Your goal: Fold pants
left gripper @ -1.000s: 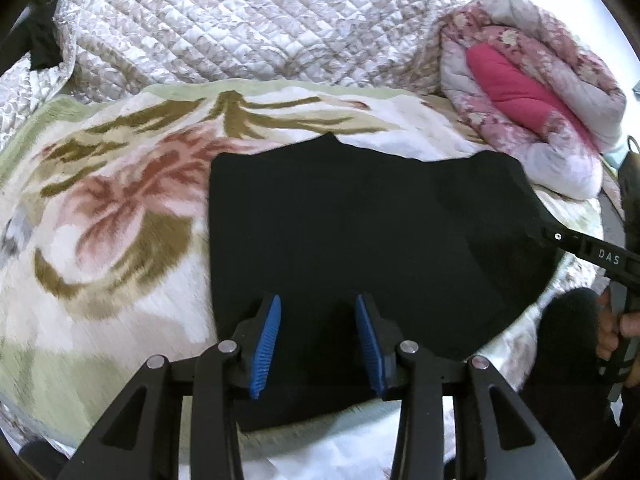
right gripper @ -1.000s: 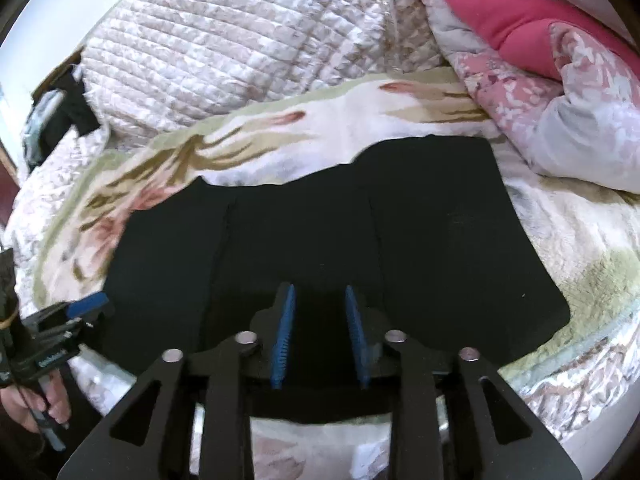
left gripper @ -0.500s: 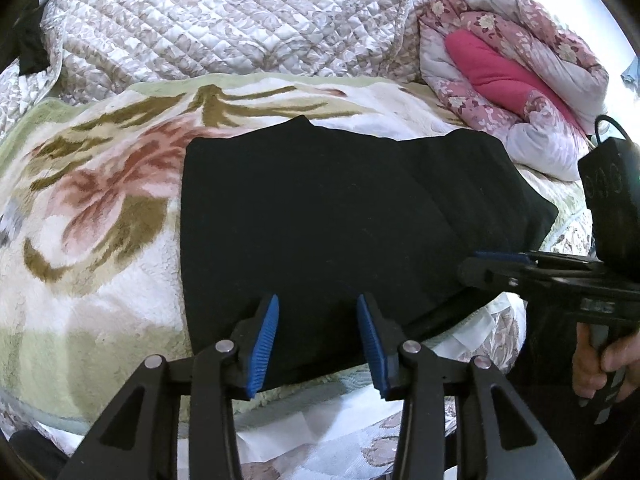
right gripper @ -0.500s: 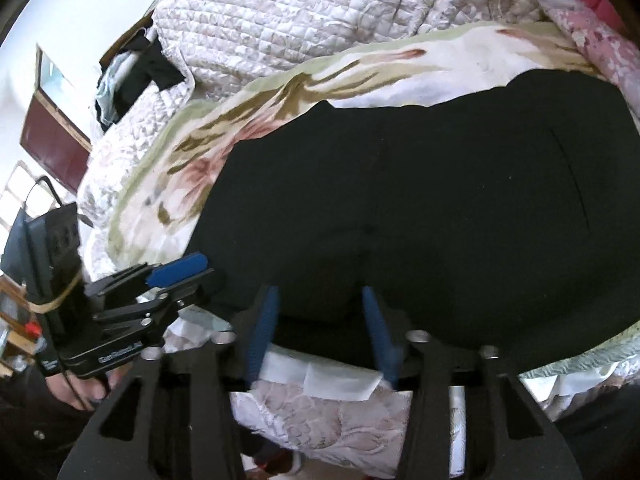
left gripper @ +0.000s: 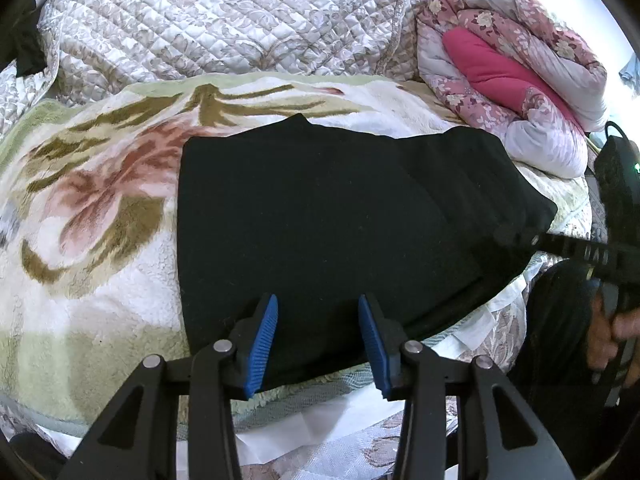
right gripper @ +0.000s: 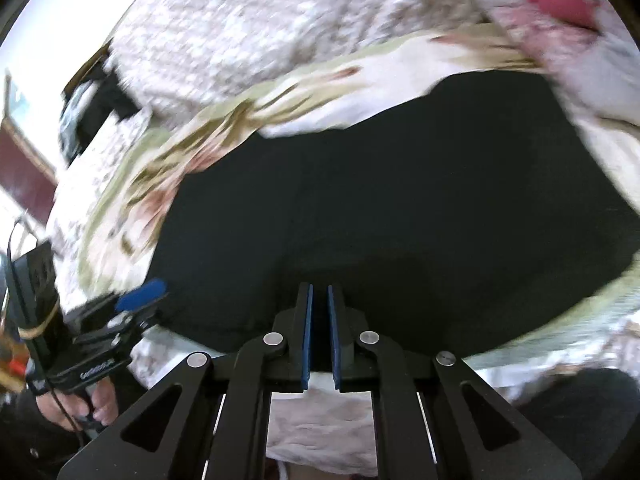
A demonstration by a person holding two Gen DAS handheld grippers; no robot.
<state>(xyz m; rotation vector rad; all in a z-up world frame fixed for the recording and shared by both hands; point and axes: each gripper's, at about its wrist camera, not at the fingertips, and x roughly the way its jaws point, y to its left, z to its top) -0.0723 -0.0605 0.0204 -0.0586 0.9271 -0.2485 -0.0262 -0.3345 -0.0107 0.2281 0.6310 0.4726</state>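
A large plush floral blanket in cream, green and faded pink (left gripper: pixel 92 216) covers the bed and carries everything else. Behind it a quilted, diamond-stitched pale bedspread (left gripper: pixel 224 24) is heaped up along the far side, and a rolled pink flowered comforter with a bright magenta lining (left gripper: pixel 516 68) lies at the far right corner.

The black pants (left gripper: pixel 328 216), folded into a broad dark slab of soft fabric, lie flat on the floral blanket with their near edge close to the bed's front edge. Faint fold lines run across the cloth in the right wrist view (right gripper: pixel 400 200), which is blurred.

The left gripper (left gripper: pixel 318 320) has its blue-padded fingers (left gripper: pixel 262 340) spread wide, one on either side of the near edge of the pants, with nothing clamped between them. From the right wrist view it shows at the lower left (right gripper: pixel 138 294), just beside the left corner of the pants.

The right gripper (right gripper: pixel 318 292) has its blue pads (right gripper: pixel 307 336) drawn close together, a thin slit between them, at the near edge of the pants; whether cloth is pinched there I cannot tell. In the left wrist view its tip (left gripper: pixel 516 236) sits at the right corner of the pants.
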